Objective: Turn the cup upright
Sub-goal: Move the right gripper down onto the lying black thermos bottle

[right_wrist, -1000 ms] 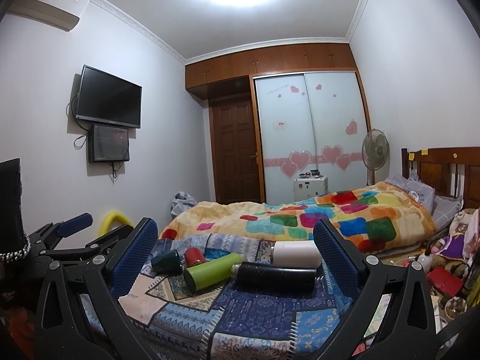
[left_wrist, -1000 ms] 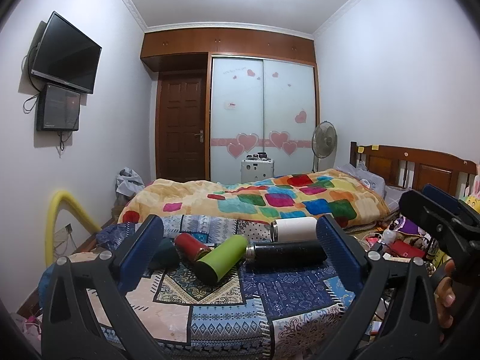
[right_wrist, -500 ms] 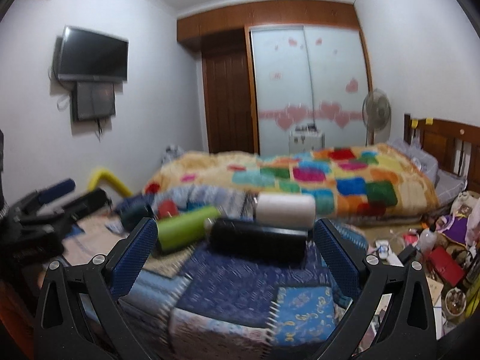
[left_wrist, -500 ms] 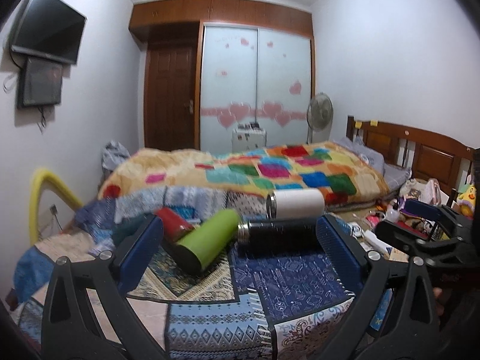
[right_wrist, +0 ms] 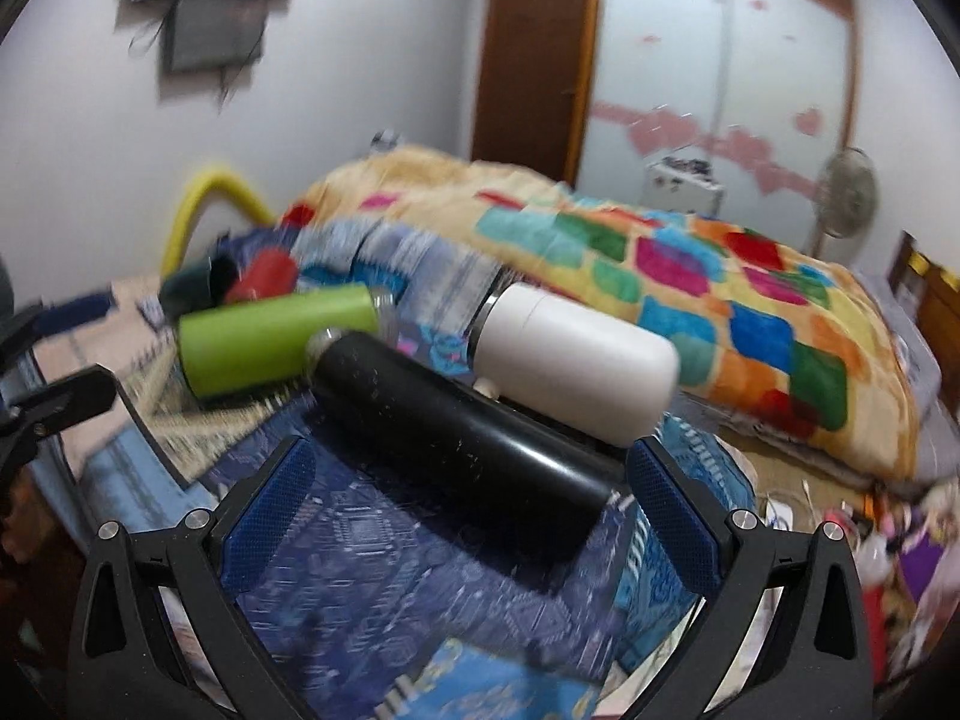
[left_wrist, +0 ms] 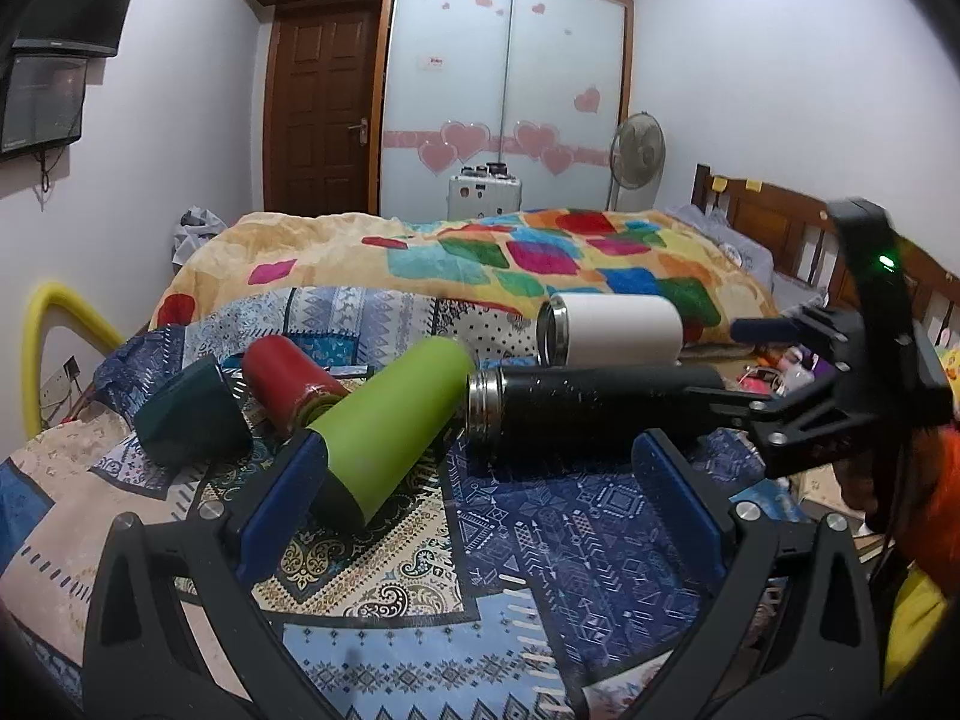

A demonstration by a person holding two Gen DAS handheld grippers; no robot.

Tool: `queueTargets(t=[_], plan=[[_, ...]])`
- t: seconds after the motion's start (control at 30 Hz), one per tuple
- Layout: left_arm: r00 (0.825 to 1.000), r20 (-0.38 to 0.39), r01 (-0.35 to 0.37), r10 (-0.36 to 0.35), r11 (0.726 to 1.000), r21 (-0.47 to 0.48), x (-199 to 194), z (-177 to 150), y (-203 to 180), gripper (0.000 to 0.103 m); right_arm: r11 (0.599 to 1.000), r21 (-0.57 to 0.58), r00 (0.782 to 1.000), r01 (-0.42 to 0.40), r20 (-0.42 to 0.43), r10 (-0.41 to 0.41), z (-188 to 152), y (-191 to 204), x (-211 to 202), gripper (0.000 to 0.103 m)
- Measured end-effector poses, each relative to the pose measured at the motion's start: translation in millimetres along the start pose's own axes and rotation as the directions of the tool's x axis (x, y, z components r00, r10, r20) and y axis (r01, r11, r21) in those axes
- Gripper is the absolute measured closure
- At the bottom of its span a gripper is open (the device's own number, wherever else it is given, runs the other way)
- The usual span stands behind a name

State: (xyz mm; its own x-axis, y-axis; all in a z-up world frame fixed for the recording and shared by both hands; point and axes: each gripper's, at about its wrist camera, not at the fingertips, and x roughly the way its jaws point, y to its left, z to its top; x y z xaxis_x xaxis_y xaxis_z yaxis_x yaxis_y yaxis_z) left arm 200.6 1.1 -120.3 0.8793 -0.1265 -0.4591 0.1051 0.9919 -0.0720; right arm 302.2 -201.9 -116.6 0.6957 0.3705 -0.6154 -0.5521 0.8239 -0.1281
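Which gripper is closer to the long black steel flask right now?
Right. The right gripper is open with its tips straddling the black flask's base end; the left gripper sits by its mouth end.

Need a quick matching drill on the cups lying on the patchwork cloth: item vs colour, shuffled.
Items:
1. Long slim flask
2. Short wide cup
3. Cup nearest the left tongs
4. Small cup beside the dark teal one

Colours:
A. red
B. lime green
C. black
D. white

Pairs: 1-C, 2-D, 3-B, 4-A
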Motion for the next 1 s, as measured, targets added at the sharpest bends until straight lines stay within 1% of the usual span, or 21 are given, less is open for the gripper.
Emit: queueTargets(t=[0.07,0.17,0.2,0.27,0.33,0.47,0.57,0.63,0.73,0.87,1.0], plan=[[1.000,-0.005,-0.002,0.002,1.000,0.007,5.3,-1.4,-0.4,0.000,0.999,-0.039,0.998,-0.025,-0.051,0.023,4.2,-3.2,13.8,0.000],[1.000,-0.021,0.002,-0.002,1.000,0.003,13.6,-4.2,-0.2,0.000,0.993,-0.091,0.987,-0.074,-0.149,0.060,11.9,-5.9,37.5,0.000],[1.000,-0.025,0.003,-0.003,1.000,0.002,15.7,-4.8,0.0,0.000,0.991,-0.099,0.981,-0.087,-0.181,0.068,14.6,-6.9,45.0,0.000],[0.999,-0.033,0.003,-0.003,1.000,-0.001,19.1,-6.6,0.8,0.000,0.985,-0.111,0.961,-0.133,-0.258,0.101,16.9,-7.5,58.6,0.001],[0.999,-0.039,0.002,-0.002,1.000,-0.005,22.3,-8.3,2.6,0.000,0.981,-0.124,0.945,-0.149,-0.309,0.105,17.1,-8.9,67.7,0.003],[0.999,-0.045,-0.005,0.005,1.000,-0.006,26.8,-10.6,5.6,0.000,0.976,-0.138,0.930,-0.167,-0.352,0.109,15.3,-9.5,74.8,0.011],[0.999,-0.046,-0.006,0.006,1.000,-0.008,29.6,-12.5,7.0,0.000,0.972,-0.142,0.921,-0.189,-0.369,0.125,15.3,-8.1,75.9,0.012],[0.999,-0.047,-0.005,0.004,1.000,-0.009,31.4,-13.3,7.6,0.000,0.969,-0.155,0.917,-0.193,-0.380,0.122,16.4,-6.1,75.9,0.013],[0.999,-0.047,-0.004,0.003,1.000,-0.013,32.6,-14.0,8.7,0.000,0.962,-0.188,0.910,-0.197,-0.401,0.108,18.1,-2.6,74.0,0.021],[0.999,-0.045,-0.005,0.004,1.000,-0.021,33.2,-16.6,10.8,0.000,0.949,-0.189,0.887,-0.252,-0.438,0.148,15.3,1.4,64.2,0.033],[0.999,-0.046,-0.011,0.010,1.000,-0.019,32.0,-20.0,11.8,0.000,0.945,-0.175,0.873,-0.275,-0.457,0.169,12.6,7.8,71.3,0.033]])
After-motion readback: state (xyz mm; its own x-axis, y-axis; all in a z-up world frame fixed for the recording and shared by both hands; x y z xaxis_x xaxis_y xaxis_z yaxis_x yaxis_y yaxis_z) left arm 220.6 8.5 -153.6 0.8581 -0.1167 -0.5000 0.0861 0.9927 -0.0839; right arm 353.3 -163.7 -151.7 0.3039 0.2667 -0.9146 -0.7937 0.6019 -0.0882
